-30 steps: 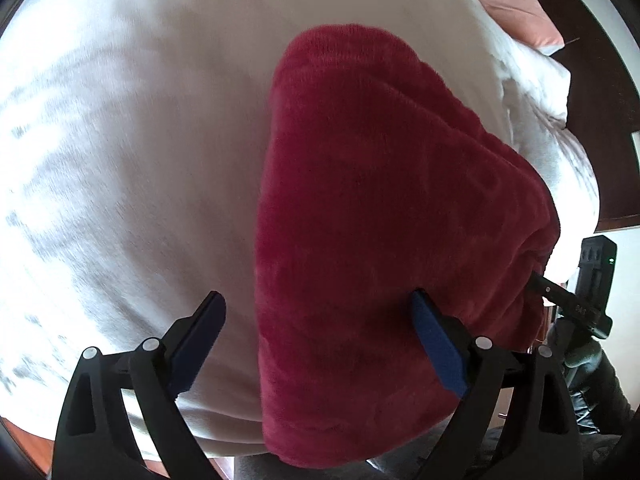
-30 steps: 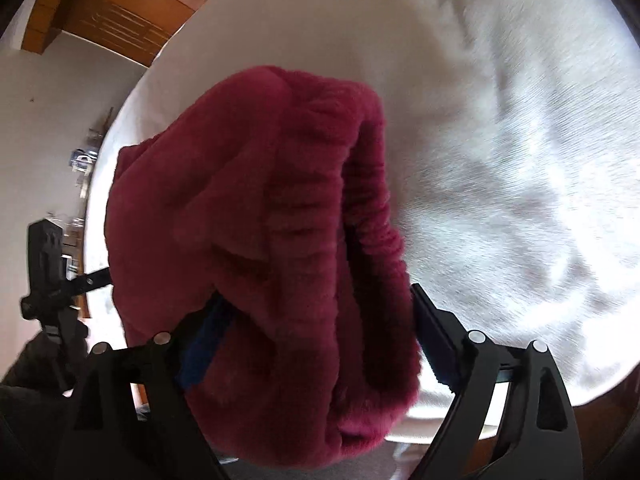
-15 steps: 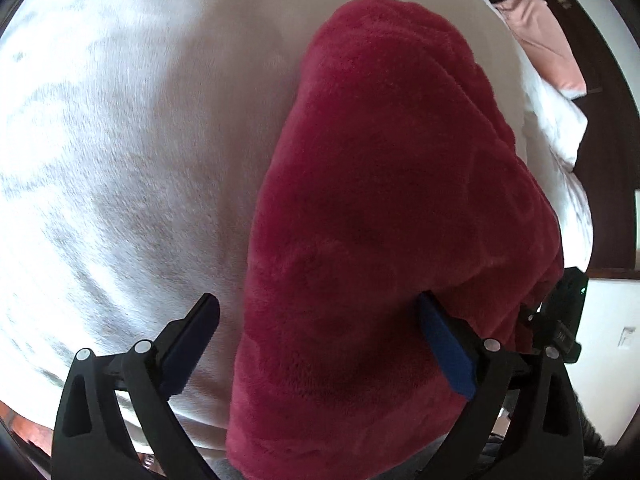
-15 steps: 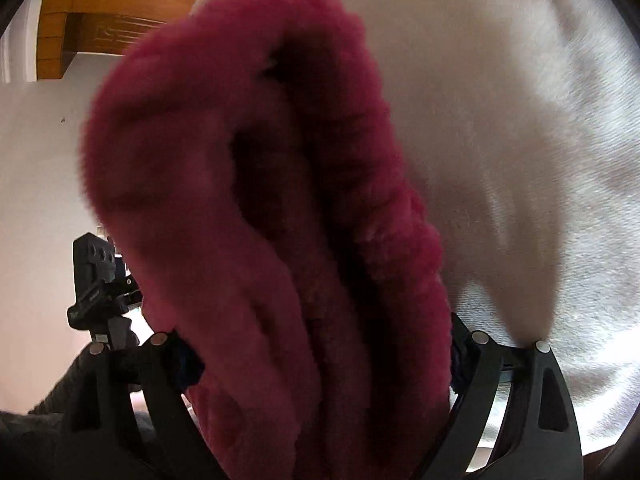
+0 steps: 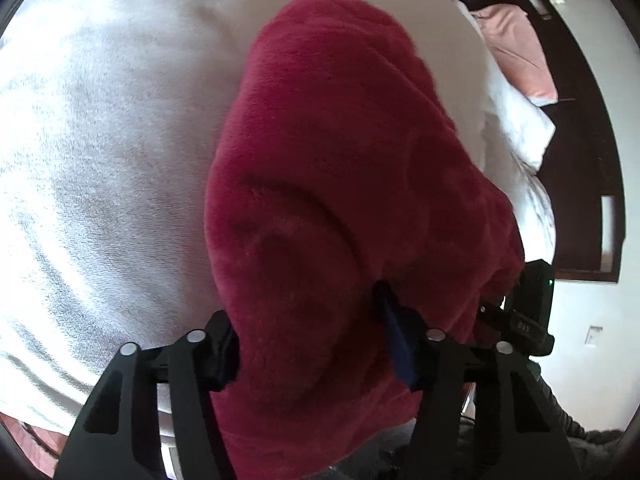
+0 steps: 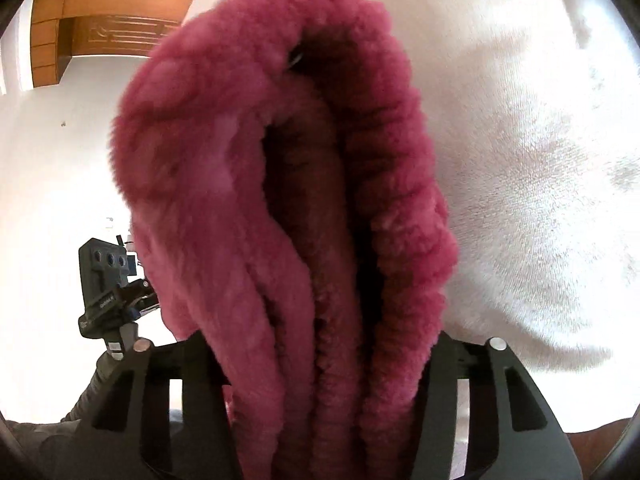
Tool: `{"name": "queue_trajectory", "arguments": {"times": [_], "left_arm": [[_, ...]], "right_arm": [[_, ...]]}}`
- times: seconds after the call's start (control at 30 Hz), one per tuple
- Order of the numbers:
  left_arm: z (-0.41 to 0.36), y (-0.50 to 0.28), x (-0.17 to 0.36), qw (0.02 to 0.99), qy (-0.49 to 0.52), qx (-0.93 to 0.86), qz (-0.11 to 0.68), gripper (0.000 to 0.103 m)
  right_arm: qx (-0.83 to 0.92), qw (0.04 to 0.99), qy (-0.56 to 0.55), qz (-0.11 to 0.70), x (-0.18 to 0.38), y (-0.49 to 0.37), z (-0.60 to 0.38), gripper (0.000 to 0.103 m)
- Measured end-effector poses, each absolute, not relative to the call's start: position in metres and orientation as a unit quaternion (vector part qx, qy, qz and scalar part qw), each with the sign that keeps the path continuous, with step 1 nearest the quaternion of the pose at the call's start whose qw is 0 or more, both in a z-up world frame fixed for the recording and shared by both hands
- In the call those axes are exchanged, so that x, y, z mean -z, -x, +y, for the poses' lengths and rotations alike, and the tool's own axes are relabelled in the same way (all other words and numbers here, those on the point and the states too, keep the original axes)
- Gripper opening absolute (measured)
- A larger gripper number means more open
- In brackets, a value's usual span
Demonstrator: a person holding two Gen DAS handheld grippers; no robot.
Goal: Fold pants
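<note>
Left wrist view: a white blanket fills the frame's left; red fleece pants lie centre. The left gripper and right gripper, jaws just closing, each clamp the bunched fleece.

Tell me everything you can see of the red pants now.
The pants are thick, fluffy, deep red fleece, bunched in several folded layers, with a ribbed, gathered band visible in the right wrist view. They lie on a white bedcover. Both grippers have just been closing and now pinch the near end: the left gripper on one fold, the right gripper around the stacked layers.
</note>
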State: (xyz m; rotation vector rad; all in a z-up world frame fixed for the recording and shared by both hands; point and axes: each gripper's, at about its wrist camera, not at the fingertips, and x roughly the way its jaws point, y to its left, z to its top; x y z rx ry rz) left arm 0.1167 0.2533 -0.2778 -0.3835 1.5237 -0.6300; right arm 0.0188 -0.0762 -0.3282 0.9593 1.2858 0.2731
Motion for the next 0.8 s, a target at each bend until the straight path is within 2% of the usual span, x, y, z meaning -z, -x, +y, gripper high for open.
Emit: {"name": "queue_trajectory", "arguments": {"times": [0.27,0.57,0.8], "left_arm": [[0.282,-0.108,0.254,0.662,0.201,0.314,0.65,0.044],[0.323,-0.141,0.196,0.689,0.233,0.353,0.589,0.044],[0.339,-0.224,0.159,0.729,0.234,0.349,0.54,0.044]], "right_arm": [[-0.141,0.708,-0.428,0.544,0.284,-0.019,-0.071,0.048],[-0.163,0.755,-0.41,0.485,0.219,-0.058,-0.063,0.048],[-0.171,0.791,-0.376,0.452,0.189,-0.144,-0.045,0.048]]}}
